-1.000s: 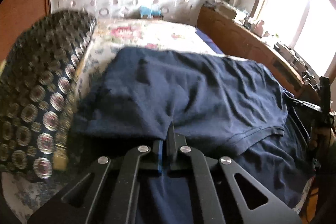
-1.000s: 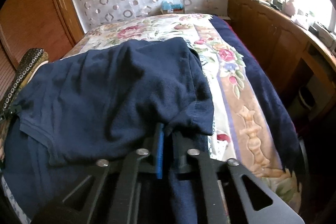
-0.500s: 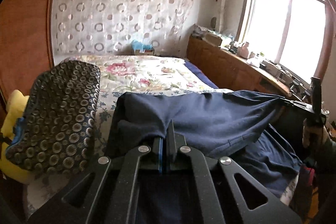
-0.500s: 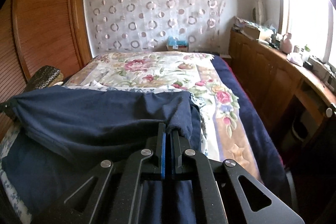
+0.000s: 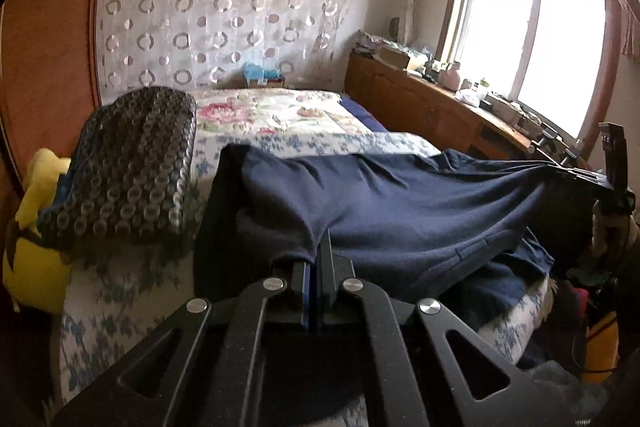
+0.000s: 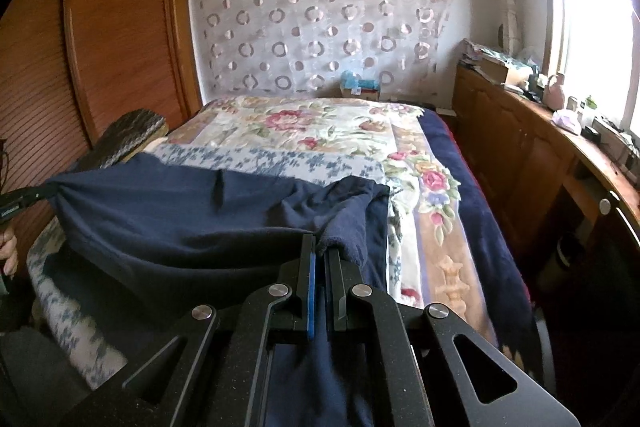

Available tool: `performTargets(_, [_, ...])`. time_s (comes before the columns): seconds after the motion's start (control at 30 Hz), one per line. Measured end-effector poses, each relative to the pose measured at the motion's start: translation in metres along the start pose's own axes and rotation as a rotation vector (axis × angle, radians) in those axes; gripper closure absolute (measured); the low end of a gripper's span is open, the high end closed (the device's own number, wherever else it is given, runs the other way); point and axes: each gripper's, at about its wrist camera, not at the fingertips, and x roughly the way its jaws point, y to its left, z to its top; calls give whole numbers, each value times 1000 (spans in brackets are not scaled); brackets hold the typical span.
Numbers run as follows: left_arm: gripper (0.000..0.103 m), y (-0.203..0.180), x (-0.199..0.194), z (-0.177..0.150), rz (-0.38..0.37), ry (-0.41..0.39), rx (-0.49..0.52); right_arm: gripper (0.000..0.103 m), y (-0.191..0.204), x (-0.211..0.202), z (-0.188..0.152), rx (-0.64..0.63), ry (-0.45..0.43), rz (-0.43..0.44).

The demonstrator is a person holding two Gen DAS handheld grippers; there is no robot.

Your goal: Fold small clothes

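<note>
Stretching the navy T-shirt [image 5: 400, 203] taut over the bed's [image 6: 312, 123] near edge, your left hand-held gripper [image 5: 318, 259] and right hand-held gripper [image 6: 320, 259] each clamp a corner.

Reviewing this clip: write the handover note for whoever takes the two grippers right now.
Left gripper: jaws shut on one end of the navy garment.
Right gripper: jaws shut on the other end.
Garment: stretched between both grippers above the near end of the bed, its lower part draped on the blue-flowered cover.
Done: both ends gripped and lifted.
Left: carry the fold over, lay it flat, let go. Keep clear of the patterned cushion on the left.
</note>
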Motion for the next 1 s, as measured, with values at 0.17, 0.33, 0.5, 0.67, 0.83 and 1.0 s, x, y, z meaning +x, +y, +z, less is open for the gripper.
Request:
performTargets(0.17, [91, 3, 13, -17, 11, 85, -9, 100, -5, 0, -13, 16, 74, -13])
performTargets(0.33, [68, 5, 16, -28, 40, 113, 26, 93, -15, 31, -32, 41, 174, -42])
performTargets(0.5, [52, 19, 11, -31, 81, 107, 6, 77, -9, 42, -18, 3, 170, -82])
performTargets(0.67, [47, 36, 6, -37, 103, 97, -35, 68, 6, 37, -13, -36, 154, -108])
performTargets(0.83, [41, 46, 13, -41, 121, 114, -61, 59, 14, 21, -33, -45, 139, -134])
performTargets(1.0, [36, 49, 19, -44, 117, 120, -70, 54, 14, 11, -34, -39, 113, -142])
